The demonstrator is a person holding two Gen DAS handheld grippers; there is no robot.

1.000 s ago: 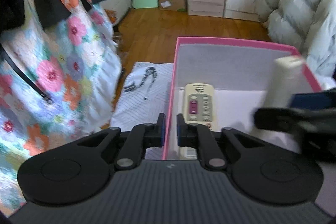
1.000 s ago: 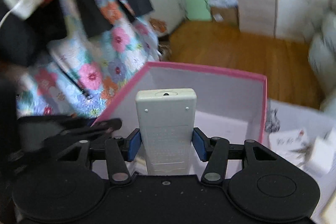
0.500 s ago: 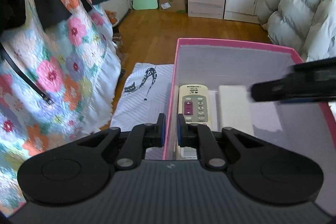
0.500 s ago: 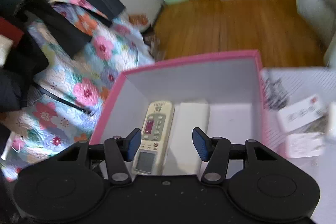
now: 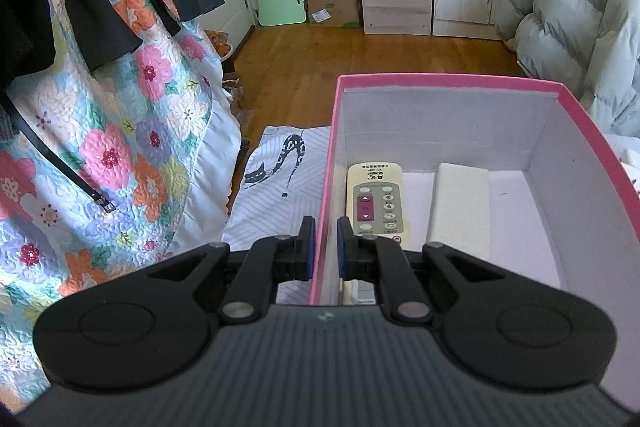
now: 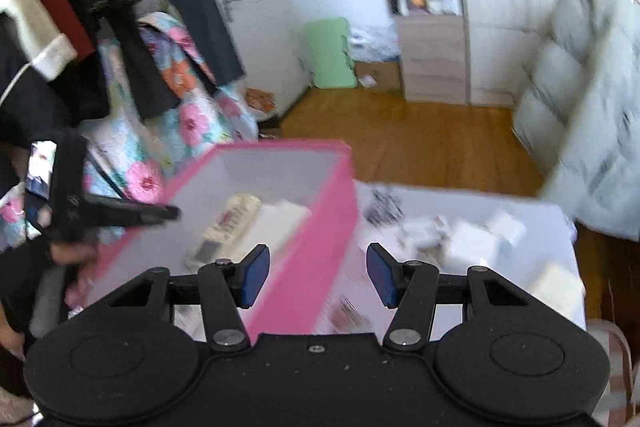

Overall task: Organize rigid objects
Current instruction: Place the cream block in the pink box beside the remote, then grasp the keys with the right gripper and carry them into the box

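Pink box wall [image 5: 325,163] sits pinched in our left gripper [image 5: 322,242], steadying the box. Inside it, two remotes [image 5: 378,205] lie side by side. Our right gripper [image 6: 317,275] hangs open and empty over the box's right rim, facing scattered items beside it.

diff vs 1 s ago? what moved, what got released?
The right gripper let go of the white remote, which now lies face down in the pink box beside the buttoned remote. The gripper, jaws open and empty, swung right, off the box toward the clutter on the sheet. The left gripper stayed clamped on the box's left wall; the box did not shift.
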